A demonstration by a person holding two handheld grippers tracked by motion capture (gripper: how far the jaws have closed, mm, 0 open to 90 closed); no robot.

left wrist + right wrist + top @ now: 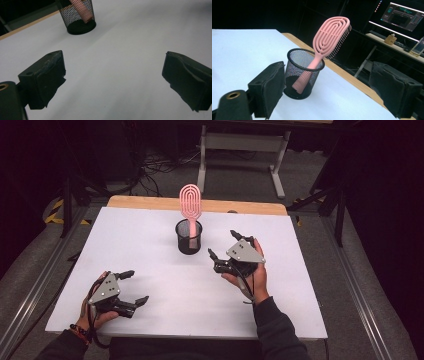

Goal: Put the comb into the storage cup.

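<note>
Left gripper (134, 286) sits near the front-left corner of the white tabletop (150, 235), held low in the person's left hand (95, 307). Jaws wide apart, nothing between them; in the left gripper view just bare tabletop shows between the two black pads (47, 80).

Right gripper (223, 244) is farther in, right of centre, held in the right hand (252, 272), tilted, jaws pointing toward the cup. Jaws apart, nothing held. In the right gripper view the cup and brush show in the gap between the pads (270, 87), near the one on the left of that view, but farther off, not clamped.

Black mesh cup (189, 237) stands upright around the middle of the tabletop, toward the back edge, just left of the right gripper, apart from it. Pink hairbrush (190, 202) stands in the cup, handle down inside, oval head sticking out above the rim, leaning against the rim.

Wooden strip (150, 203) runs along the back edge. Beyond it: floor, white table legs (202, 160).
</note>
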